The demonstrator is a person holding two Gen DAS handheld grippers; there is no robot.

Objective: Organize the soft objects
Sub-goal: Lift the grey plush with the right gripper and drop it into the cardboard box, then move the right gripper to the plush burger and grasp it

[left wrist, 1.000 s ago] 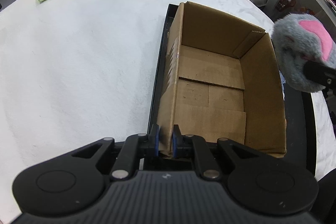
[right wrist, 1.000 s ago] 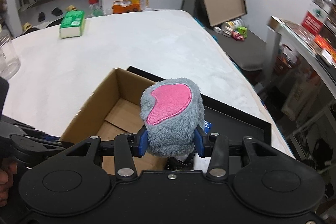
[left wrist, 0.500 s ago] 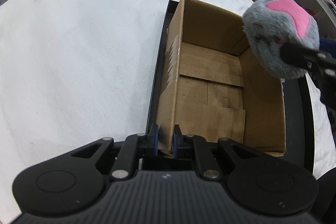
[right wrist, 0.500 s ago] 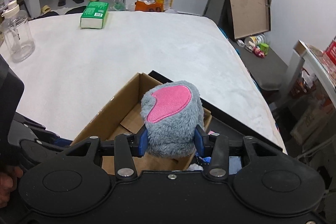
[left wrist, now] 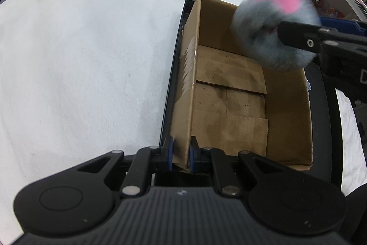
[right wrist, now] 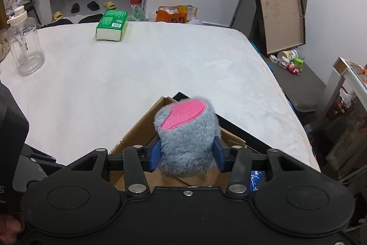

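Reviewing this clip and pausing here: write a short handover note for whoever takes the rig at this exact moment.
Left gripper: shut on the near-left wall of the cardboard box, steadying it.
Right gripper: over the box with the grey plush toy between its pads; jaws have just been opening, and a gap shows beside the toy on the right, so the release is under way.
Box sits in a black tray on the white table; its floor is bare.
Done: toy carried over the box.
Left: let it fall in. The green tissue pack lies at the far end.

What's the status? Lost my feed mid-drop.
Left gripper clamped on cardboard box wall. Right gripper jaws just opening, grey plush between them, over the box. Box floor bare.
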